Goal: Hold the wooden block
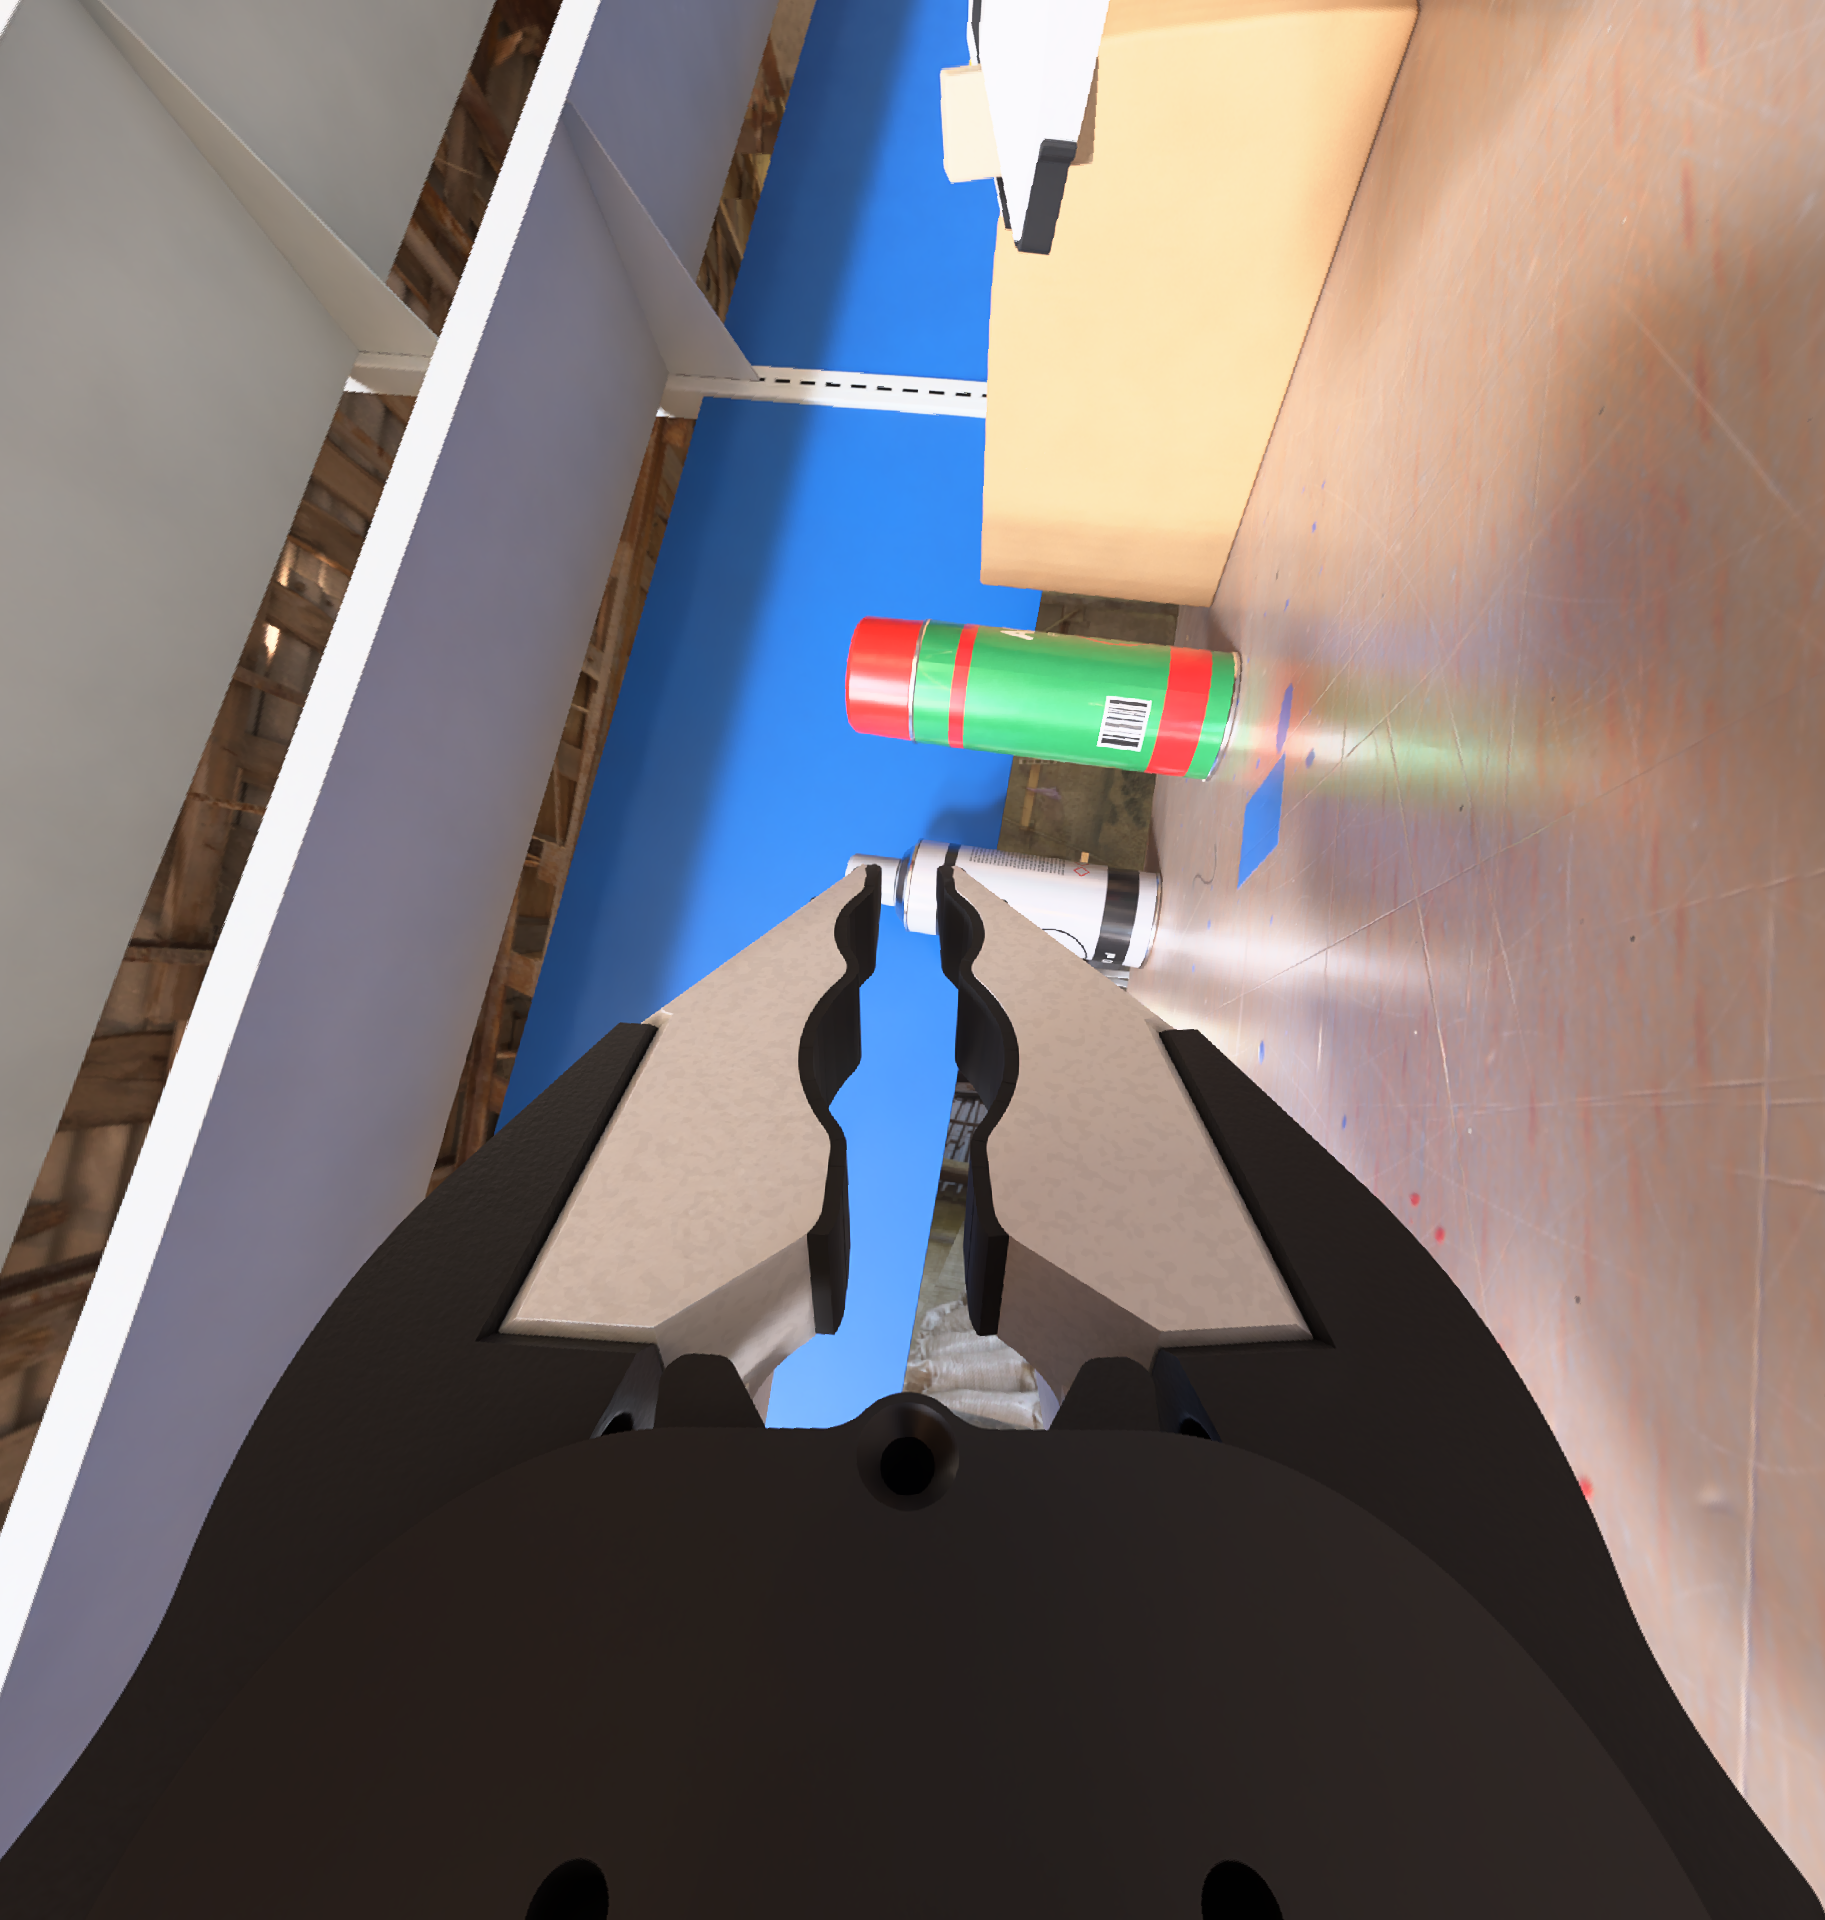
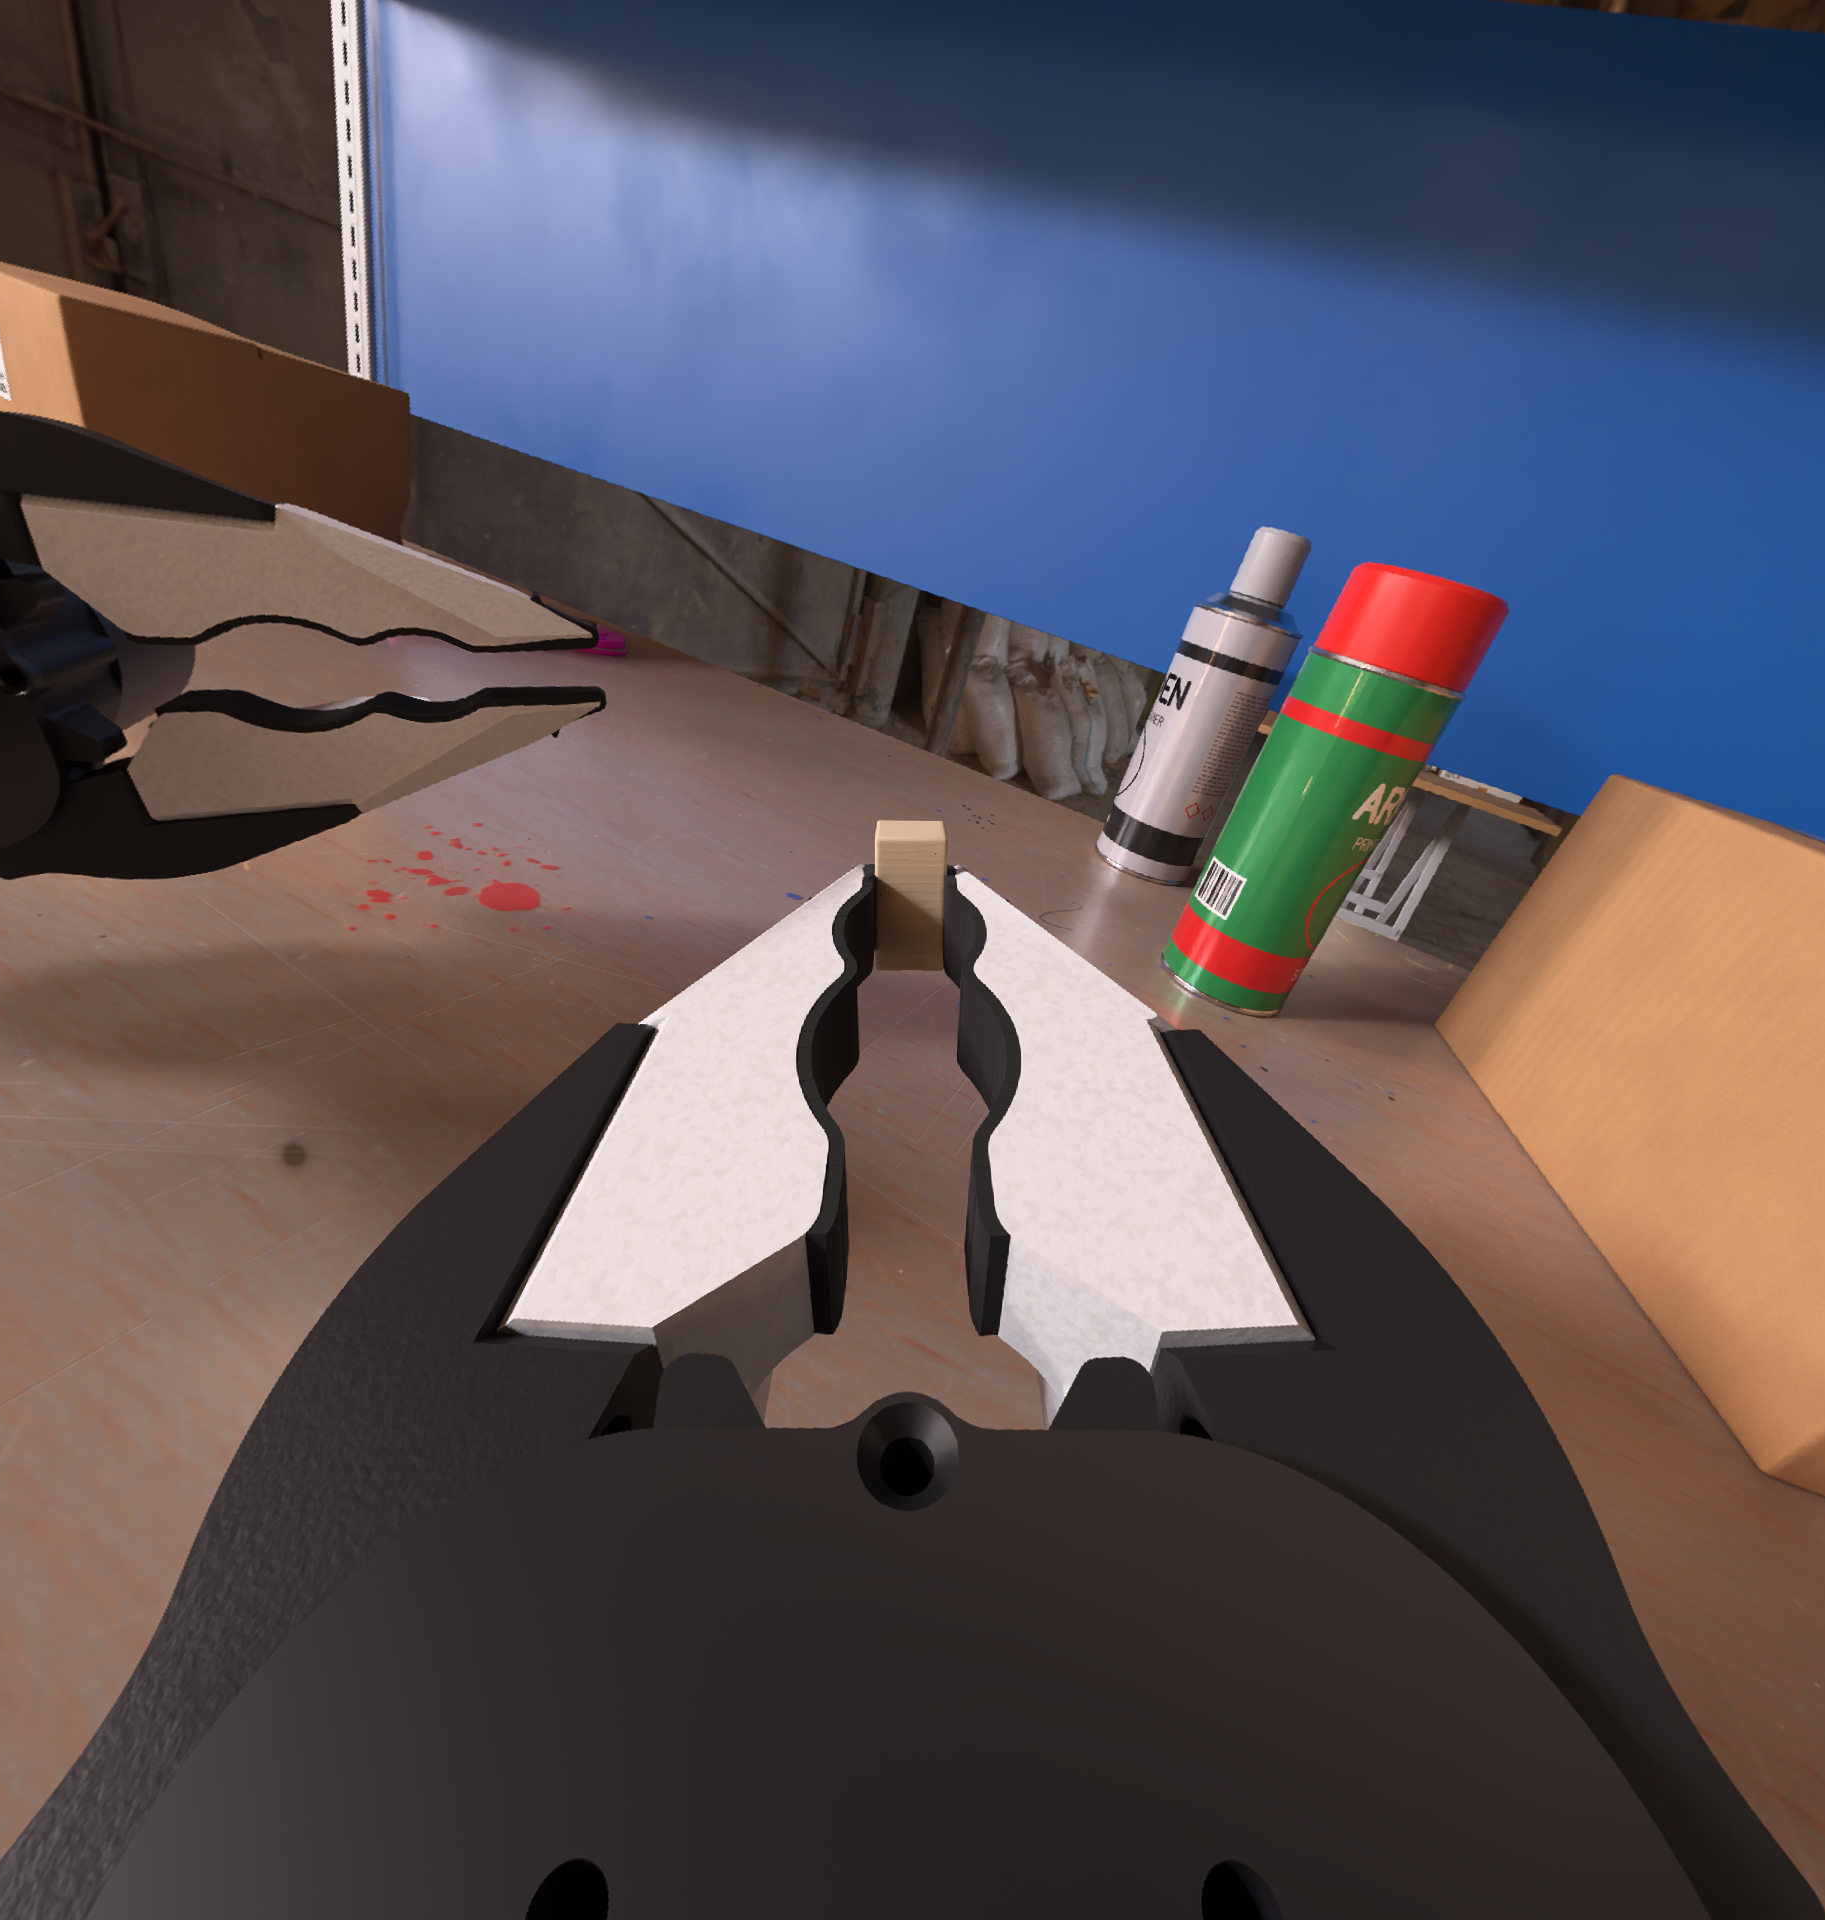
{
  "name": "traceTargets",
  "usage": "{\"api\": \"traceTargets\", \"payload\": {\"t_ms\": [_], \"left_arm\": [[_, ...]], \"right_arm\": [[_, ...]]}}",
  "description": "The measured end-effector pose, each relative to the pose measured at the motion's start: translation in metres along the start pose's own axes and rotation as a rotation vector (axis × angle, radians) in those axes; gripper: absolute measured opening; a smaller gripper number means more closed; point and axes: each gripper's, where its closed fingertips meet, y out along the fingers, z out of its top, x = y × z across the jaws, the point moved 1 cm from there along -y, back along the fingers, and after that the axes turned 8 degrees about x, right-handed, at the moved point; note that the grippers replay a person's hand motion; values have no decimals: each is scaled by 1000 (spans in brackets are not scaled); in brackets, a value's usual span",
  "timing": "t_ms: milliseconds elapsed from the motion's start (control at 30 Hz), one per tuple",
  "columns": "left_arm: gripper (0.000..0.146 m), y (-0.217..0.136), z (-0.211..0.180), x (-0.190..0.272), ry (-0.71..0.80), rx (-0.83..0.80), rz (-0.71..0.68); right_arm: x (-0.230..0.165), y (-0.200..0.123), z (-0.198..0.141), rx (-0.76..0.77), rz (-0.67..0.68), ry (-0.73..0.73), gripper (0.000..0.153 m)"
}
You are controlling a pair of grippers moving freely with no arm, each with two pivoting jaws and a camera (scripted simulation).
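Note:
My right gripper is shut on the small pale wooden block, which stands upright between its white fingertips above the wooden table. In the left wrist view, which is rolled sideways, the block and the right gripper's white fingers show at the top, well off the table. My left gripper is empty with its jaws a little apart. It also shows at the left of the right wrist view, hovering over the table, to the left of the block.
A green spray can with a red cap and a white spray can stand at the back right. A cardboard box lies to the right, another at the back left. Red paint spots mark the table. A blue panel and white shelving stand behind.

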Motion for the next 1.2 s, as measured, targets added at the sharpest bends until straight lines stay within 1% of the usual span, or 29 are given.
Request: {"api": "traceTargets", "payload": {"t_ms": [700,800,867,900,1033,1067,1200], "left_arm": [[10,0,0,3,-5,0,-23],[10,1,-1,9,-30,-7,-66],[11,2,-1,16,-107,-10,-130],[11,2,0,19,-181,-7,-167],[11,2,14,19,-647,88,-296],[11,1,17,18,-743,109,-322],[11,-3,29,15,-1020,191,-428]], "right_arm": [[-6,2,-3,-18,28,-2,11],[-6,2,-4,-20,31,-3,11],[-6,3,-4,-21,29,-6,11],[-6,2,-4,-21,27,-8,11],[-5,2,-2,-13,20,-17,11],[-5,2,-2,-14,20,-19,11],[-6,3,-3,-17,26,-22,11]]}}
